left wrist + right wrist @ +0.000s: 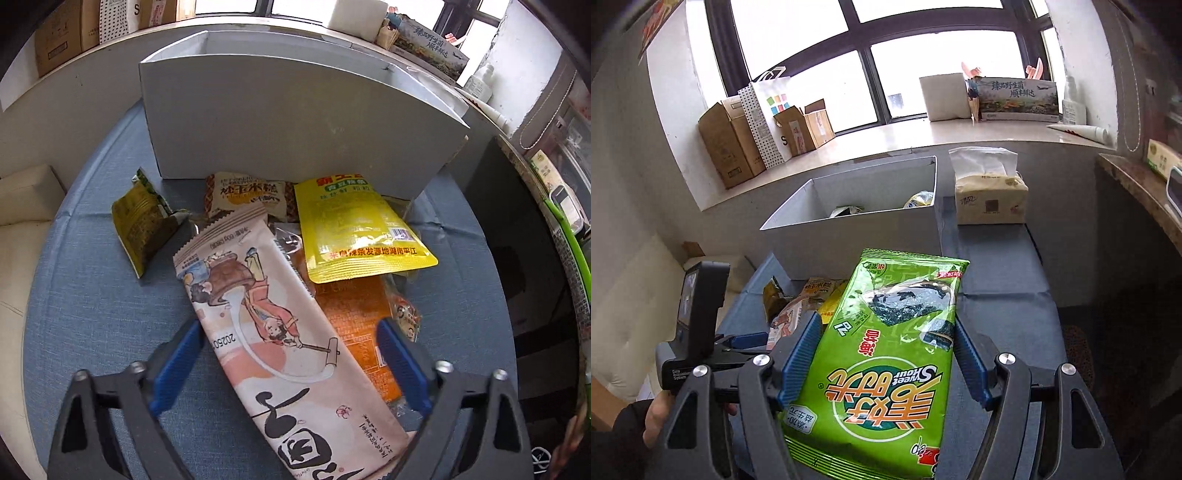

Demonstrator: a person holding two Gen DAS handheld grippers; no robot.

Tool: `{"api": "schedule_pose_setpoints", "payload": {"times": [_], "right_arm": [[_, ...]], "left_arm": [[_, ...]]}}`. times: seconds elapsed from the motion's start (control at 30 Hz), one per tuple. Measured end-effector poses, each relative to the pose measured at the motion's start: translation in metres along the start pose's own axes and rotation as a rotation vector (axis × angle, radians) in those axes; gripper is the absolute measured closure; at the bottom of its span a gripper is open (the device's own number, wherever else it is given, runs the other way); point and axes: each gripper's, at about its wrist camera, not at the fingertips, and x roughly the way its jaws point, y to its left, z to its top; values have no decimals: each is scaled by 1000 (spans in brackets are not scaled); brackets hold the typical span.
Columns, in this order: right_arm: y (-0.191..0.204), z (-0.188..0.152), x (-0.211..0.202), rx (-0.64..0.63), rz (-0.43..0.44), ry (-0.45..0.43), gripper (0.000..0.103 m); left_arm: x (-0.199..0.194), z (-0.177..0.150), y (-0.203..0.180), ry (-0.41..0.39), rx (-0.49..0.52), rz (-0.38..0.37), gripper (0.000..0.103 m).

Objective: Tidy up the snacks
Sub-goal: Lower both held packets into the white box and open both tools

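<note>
Right claw point(886, 354) clamping green seaweed packet point(882, 354), left claw point(291, 365) spread over pink packet point(280, 332)

Between the blue ribbed pads point(798, 363) of the right hand-held gripper point(886, 362): a glossy green seaweed packet point(882, 354) with yellow lettering. Ahead of the left hand-held gripper point(291, 354): a pale pink illustrated pouch point(280, 325), a yellow sachet point(354, 229), and a blue cloth-covered bench point(92, 295).

Black-framed left claw point(290, 363) and right claw point(886, 354) (silver screws) with ribbed blue pads.
</note>
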Motion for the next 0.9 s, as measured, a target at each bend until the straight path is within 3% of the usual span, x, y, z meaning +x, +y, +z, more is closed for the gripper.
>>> {"api": "schedule_pose_setpoints", "payload": {"times": [0.07, 0.23, 0.37, 0.5, 0.63, 0.77, 0.9], "right_arm": [[-4, -4, 1, 13, 6, 8, 29], [-3, -10, 3, 25, 27, 14, 29], [2, -13, 7, 15, 51, 17, 29], [8, -16, 14, 14, 60, 32, 29], [14, -14, 12, 1, 74, 22, 29], [16, -1, 12, -3, 106, -10, 29], [16, 35, 27, -10, 143, -40, 29]], "left_arm": [[0, -2, 4, -4, -10, -38, 39], [-13, -10, 19, -34, -10, -56, 50], [-28, -14, 34, -73, 5, -64, 50], [-30, -18, 46, -55, -10, -70, 50], [-54, -18, 44, -112, 25, -77, 50], [-87, 6, 36, -200, 63, -94, 50], [-108, 55, 33, -260, 83, -114, 50]]}}
